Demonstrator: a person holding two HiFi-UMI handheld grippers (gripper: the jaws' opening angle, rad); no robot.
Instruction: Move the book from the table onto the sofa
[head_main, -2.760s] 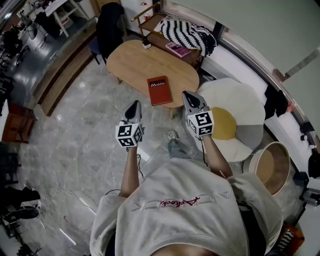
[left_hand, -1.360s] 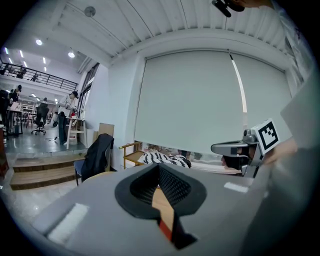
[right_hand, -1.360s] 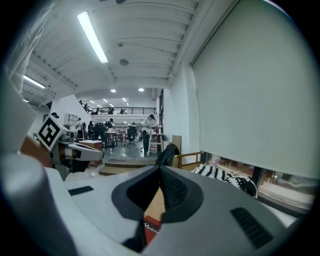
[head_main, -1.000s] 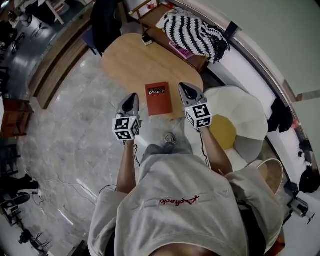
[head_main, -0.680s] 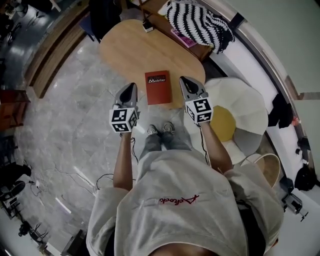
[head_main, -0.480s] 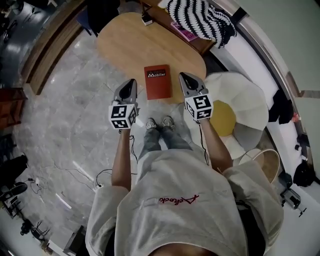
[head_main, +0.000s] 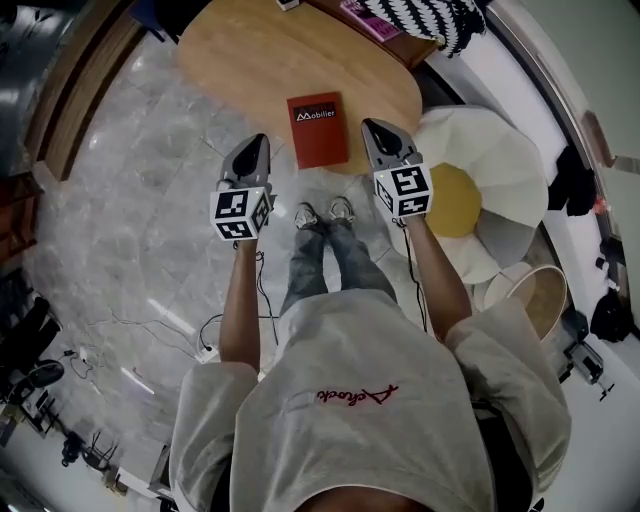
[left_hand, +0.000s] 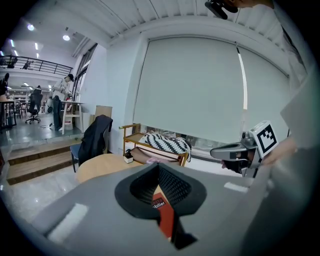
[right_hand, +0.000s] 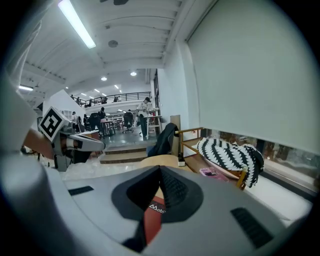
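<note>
Approach step, I'd judge. The thin red hardcover book (head_main: 318, 130) lies flat at the near edge of the oval wooden table (head_main: 240, 60), untouched. Left gripper (head_main: 259, 142) & right gripper (head_main: 371, 126) flank it, both pinched tight, nothing held. Next: jaws must spread, then take the book's edge.

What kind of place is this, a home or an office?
Probably a lounge corner in an open-plan office or studio: an oval wooden table with a red book, an egg-shaped floor cushion, and desks with office chairs up the steps.
</note>
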